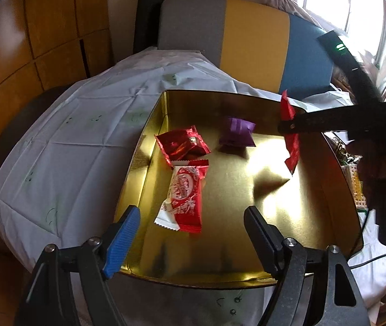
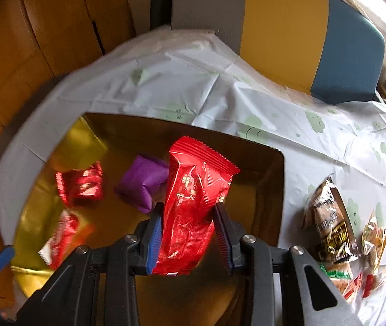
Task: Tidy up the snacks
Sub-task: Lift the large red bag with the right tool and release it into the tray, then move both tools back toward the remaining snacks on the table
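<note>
**Red snack packet held over the gold tray**

The right claw point(image 2: 188, 229) is clamped on a long red snack packet point(image 2: 193, 203), its blue-edged fingers point(image 2: 155, 237) pressing the wrapper from both sides about midway along its length. The packet stands up between them, its crimped top edge pointing away from the claw. It hangs above the right part of a shallow gold tray point(image 2: 277, 195) that sits on a desk covered with a pale, creased tablecloth point(image 2: 193, 81) printed with small green shapes.

The left claw point(image 1: 191, 240) hovers wide open over the near edge of the same tray point(image 1: 220, 269), with nothing between its fingers. From its side, the right claw point(image 1: 290, 127) reaches in from the right with the red packet point(image 1: 290, 146) dangling above the tray's far right corner.

Three snacks lie in the tray: a shiny red pouch point(image 1: 182, 144) toward the far left, a red-and-white packet point(image 1: 183, 198) just beside it on the near side, and a purple wrapped piece point(image 1: 236, 133) near the far middle.

On the cloth to the right of the tray, apart from it, sits a brown packet point(image 2: 329, 217) with several smaller gold and red wrapped snacks point(image 2: 375, 241) near it. Beyond the desk's far edge stands a chair back point(image 2: 282, 27) in grey, yellow and blue panels.
</note>
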A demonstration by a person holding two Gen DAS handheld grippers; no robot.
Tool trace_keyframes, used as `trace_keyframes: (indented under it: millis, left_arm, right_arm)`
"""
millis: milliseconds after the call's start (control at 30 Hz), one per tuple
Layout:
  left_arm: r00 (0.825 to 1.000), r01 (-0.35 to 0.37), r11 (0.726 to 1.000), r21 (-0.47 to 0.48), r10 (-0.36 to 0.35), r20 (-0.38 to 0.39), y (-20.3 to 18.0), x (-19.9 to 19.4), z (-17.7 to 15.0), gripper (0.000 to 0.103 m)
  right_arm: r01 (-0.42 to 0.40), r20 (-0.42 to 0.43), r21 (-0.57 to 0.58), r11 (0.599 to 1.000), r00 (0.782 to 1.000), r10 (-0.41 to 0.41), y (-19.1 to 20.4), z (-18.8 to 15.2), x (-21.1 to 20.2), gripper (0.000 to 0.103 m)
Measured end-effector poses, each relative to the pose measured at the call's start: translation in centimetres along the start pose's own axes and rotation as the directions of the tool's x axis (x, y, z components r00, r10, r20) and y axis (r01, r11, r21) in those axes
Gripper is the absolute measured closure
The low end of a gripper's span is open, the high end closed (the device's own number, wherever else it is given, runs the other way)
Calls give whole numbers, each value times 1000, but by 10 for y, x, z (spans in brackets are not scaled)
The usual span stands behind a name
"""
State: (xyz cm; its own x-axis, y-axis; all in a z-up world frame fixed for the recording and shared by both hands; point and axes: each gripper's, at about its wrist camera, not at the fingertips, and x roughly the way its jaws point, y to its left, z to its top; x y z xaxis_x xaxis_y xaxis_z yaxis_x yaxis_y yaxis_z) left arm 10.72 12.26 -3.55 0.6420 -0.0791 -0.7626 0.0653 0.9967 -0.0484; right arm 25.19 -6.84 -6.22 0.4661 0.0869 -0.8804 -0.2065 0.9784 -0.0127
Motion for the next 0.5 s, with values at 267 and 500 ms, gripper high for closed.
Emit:
trace_keyframes:
  millis: [267,500]
  left_arm:
    - [1000,-5,1000,-8,5,1,3,-3,-3,24]
    - [1000,7,1000,7,-7,-2,-7,-3,-5,24]
  right_arm:
    - [-33,-6,121,992,999,34,-18,8,4,63]
    - [-115,96,163,980,990,100,-31,-15,-34,63]
